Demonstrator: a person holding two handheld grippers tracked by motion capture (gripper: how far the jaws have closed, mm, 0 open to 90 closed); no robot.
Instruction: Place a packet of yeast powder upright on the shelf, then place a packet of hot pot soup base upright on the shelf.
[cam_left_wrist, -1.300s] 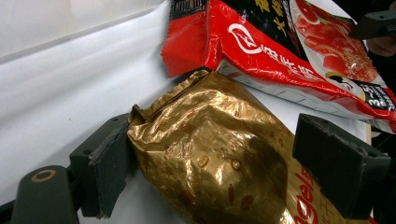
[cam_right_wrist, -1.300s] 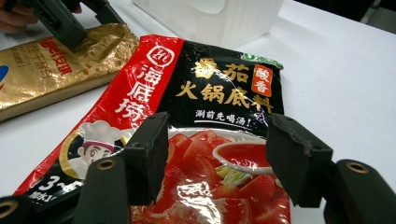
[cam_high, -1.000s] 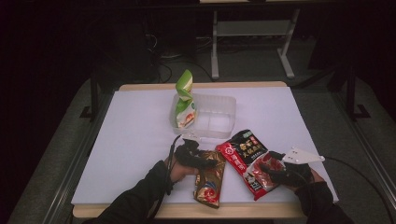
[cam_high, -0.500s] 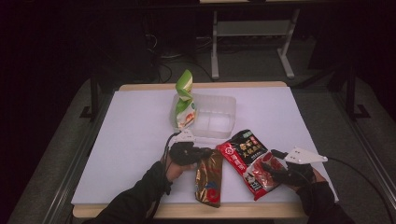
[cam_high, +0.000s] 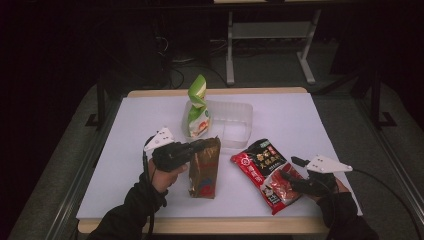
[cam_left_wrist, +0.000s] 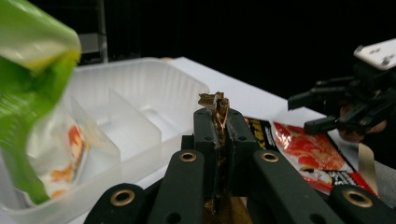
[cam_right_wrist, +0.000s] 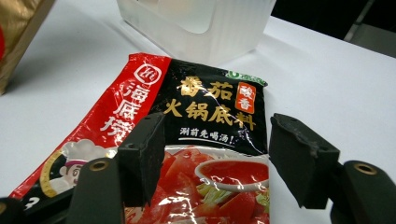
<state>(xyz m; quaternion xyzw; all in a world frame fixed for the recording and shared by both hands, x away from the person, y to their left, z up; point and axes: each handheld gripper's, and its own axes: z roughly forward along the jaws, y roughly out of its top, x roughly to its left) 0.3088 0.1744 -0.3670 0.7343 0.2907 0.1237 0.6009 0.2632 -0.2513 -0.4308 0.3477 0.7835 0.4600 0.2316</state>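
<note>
Gold pouch edge (cam_left_wrist: 218, 108) within left gripper (cam_left_wrist: 219, 122)

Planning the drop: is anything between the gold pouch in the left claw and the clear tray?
Partly. The green bag stands in the clear tray's left compartment, nearest the gold pouch held by the left claw. The right compartment looks free.

A clear plastic divided tray (cam_high: 235, 125) sits at twelve o'clock on the white rectangular tabletop (cam_high: 300, 120), and a green-and-white snack bag (cam_high: 197, 107) stands upright in the tray's nine o'clock compartment (top crumpled). Beyond, a grey metal frame (cam_high: 272, 37) stands on dark floor.
</note>
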